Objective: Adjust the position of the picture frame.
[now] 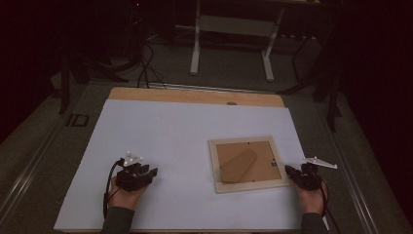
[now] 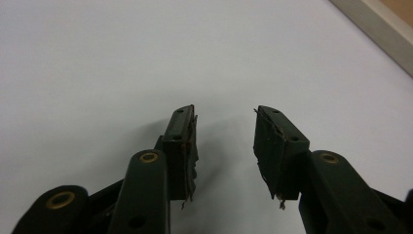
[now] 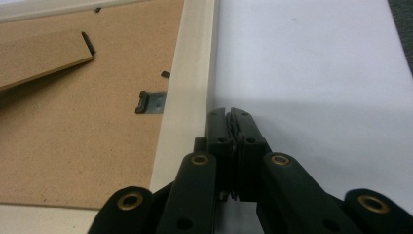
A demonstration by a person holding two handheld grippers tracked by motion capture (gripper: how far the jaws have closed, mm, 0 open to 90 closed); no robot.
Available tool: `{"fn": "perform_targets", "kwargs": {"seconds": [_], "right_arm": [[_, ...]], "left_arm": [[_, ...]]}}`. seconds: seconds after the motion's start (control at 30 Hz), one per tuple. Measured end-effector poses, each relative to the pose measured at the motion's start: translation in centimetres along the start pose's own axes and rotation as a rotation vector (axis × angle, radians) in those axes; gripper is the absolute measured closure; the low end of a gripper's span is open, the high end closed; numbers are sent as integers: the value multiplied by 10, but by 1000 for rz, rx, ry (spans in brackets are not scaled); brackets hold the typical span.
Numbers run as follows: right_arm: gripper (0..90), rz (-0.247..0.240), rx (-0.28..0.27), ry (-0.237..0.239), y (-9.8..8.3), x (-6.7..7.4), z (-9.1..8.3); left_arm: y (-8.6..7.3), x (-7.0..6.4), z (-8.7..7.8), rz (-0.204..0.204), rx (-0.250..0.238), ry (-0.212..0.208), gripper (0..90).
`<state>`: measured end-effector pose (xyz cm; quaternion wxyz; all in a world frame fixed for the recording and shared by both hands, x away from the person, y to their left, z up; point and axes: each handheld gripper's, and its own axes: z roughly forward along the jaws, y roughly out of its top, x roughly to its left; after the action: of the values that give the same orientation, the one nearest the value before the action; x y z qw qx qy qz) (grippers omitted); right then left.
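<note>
A white sheet covers most of the surface [image 1: 160, 141], leaving a strip of bare wood along the far edge, and the room beyond is dim, with dark carpet, trailing cables and the white legs of another desk [image 1: 231, 41] past the far edge. A pale wooden picture frame [image 1: 248, 163] lies face down near the right edge, towards the near right corner, its brown backing board up and a brown stand flap [image 1: 238, 165] lying slantwise on that board. In the right gripper view a small metal clip [image 3: 151, 102] sits on the board just inside the frame's rail. The right tool [image 1: 293, 173] is clenched, its jaws pressed together with nothing between them, and its tips rest just beside the outer edge of the frame's right rail; whether they touch it I cannot tell. The left tool [image 1: 152, 173] sits near the near left corner, well apart from the frame, released, its jaws standing apart over bare white sheet with nothing between them.
</note>
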<state>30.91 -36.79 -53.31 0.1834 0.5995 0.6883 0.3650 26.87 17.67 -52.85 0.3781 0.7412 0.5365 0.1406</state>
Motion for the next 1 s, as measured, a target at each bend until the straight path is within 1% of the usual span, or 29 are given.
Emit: {"fn": "perform_targets", "kwargs": {"seconds": [0.1, 0.17, 0.3, 0.43, 0.5, 0.53, 0.57, 0.6, 0.7, 0.9, 0.93, 1.0], "right_arm": [[877, -1, 1, 6, 1, 0, 1], [877, 0, 2, 7, 1, 1, 1], [879, -4, 4, 9, 2, 3, 2], [890, -16, 7, 20, 3, 6, 4], [891, -16, 10, 24, 3, 7, 4], [891, -16, 10, 24, 3, 7, 4], [892, -20, 10, 27, 3, 8, 5], [893, -24, 12, 29, 4, 9, 5], [894, -27, 12, 32, 4, 11, 6], [895, -43, 17, 37, 5, 16, 9], [895, -45, 18, 38, 5, 17, 10], [895, -50, 21, 44, 6, 20, 11]], "left_arm": [[2, -7, 4, 31, 14, -9, 618], [2, -11, 5, 53, 7, -2, 618], [3, -17, 6, 81, 4, -19, 645], [4, -21, 8, 103, 16, -30, 712], [4, -22, 9, 116, 18, -38, 762], [4, -22, 9, 116, 18, -38, 789], [4, -23, 10, 126, 23, -43, 789], [4, -24, 11, 128, 24, -44, 843], [4, -25, 11, 134, 24, -53, 898], [4, -36, 15, 161, 23, -77, 900], [5, -38, 16, 174, 26, -81, 900], [4, -43, 17, 186, 28, -93, 900]]}}
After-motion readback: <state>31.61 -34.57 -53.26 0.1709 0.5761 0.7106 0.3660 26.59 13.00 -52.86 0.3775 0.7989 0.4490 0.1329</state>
